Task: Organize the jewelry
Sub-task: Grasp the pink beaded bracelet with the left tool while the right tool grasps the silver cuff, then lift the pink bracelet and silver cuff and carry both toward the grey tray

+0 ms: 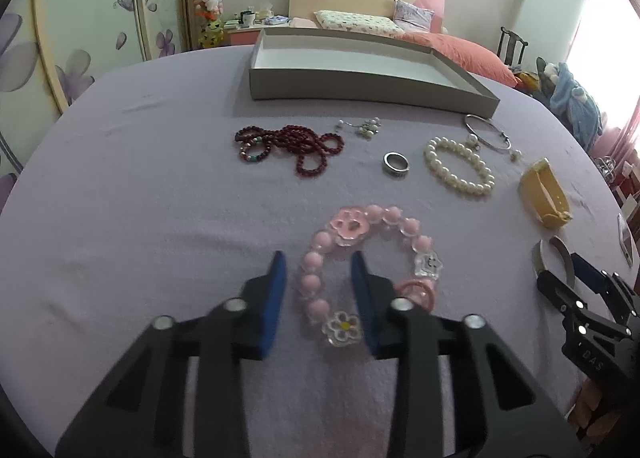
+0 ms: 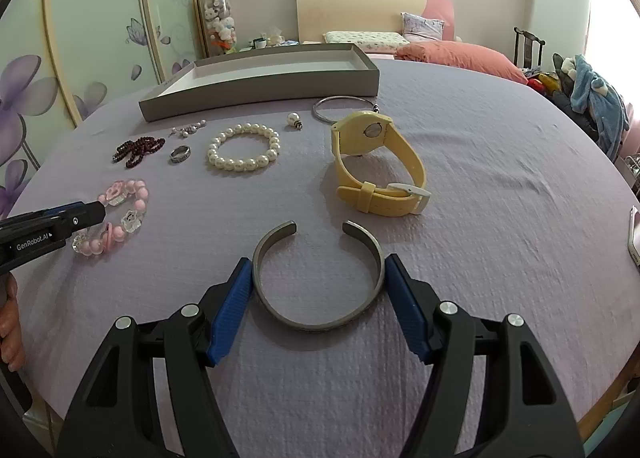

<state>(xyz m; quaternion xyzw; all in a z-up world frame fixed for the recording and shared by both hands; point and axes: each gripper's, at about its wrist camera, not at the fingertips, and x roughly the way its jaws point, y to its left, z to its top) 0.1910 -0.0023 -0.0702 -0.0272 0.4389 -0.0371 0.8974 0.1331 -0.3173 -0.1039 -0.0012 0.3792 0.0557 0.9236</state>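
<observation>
A pink bead bracelet [image 1: 394, 216] with flower charms lies on the lilac tablecloth. My left gripper [image 1: 319, 258] is down over it, open. The bracelet's left arc lies between the blue pads, one finger outside the ring and one inside, with small gaps showing. The right wrist view shows that bracelet [image 2: 138, 194] at the far left under the left gripper's tip. My right gripper [image 2: 319, 258] is shut on a silver open cuff [image 2: 316, 324], a pad against each side; the cuff rests on the cloth. A grey tray [image 1: 360, 88] with a white floor stands at the back.
Between the grippers and the tray [image 2: 260, 92] lie a dark red bead string [image 1: 304, 142], small pearl earrings [image 1: 366, 126], a silver ring [image 1: 396, 165], a pearl bracelet [image 1: 460, 178], a thin bangle [image 1: 486, 134] and a yellow watch [image 2: 384, 202]. A phone [image 2: 634, 234] sits at the table's right edge.
</observation>
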